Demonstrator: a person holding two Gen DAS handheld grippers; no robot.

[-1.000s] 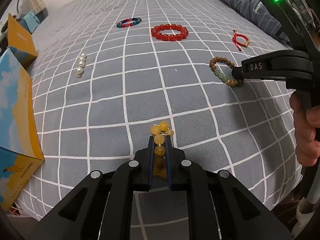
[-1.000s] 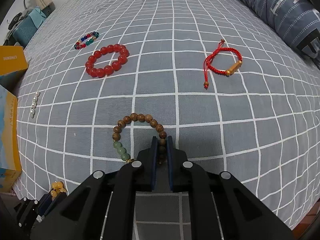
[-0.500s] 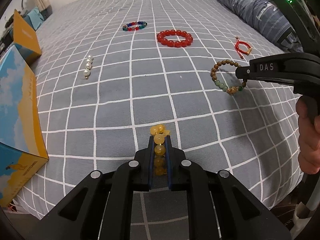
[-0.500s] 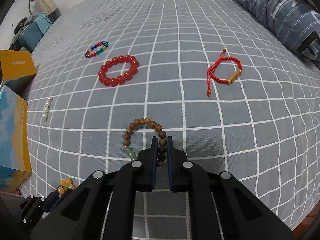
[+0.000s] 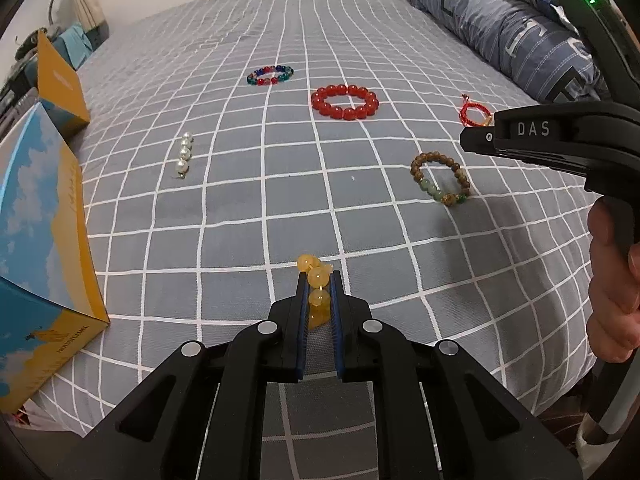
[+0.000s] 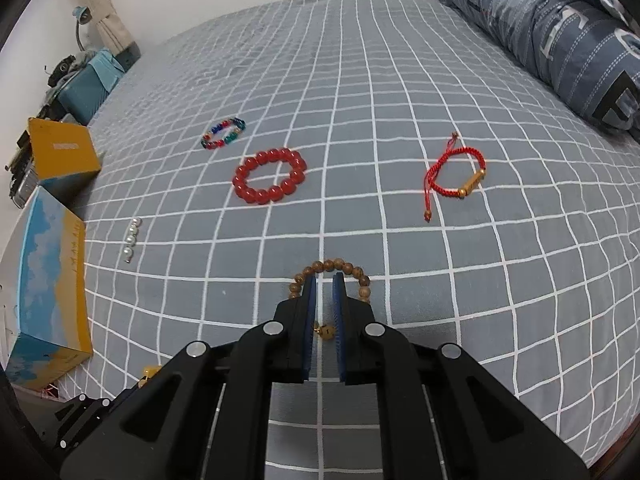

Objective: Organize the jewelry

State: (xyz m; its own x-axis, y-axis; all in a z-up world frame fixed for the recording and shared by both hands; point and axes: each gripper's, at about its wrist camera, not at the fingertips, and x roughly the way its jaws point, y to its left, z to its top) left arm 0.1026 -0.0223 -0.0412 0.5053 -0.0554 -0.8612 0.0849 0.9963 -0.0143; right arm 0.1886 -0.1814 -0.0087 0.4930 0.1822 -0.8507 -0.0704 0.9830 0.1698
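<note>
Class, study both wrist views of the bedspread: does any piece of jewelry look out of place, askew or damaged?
Only the pearl piece stands out: it lies as a short straight strand, while the red bead bracelet, multicolor bracelet, red cord bracelet and wooden bead bracelet form loops. The yellow bead bracelet is bunched in the left gripper. No damage visible.

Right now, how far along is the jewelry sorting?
Nothing looks stowed yet. In hand: the left hand-held gripper is shut on the yellow bead bracelet. The right hand-held gripper hovers open above the wooden bead bracelet, which lies on the bed. Left: red bead bracelet, multicolor bracelet, red cord bracelet, pearls.
</note>
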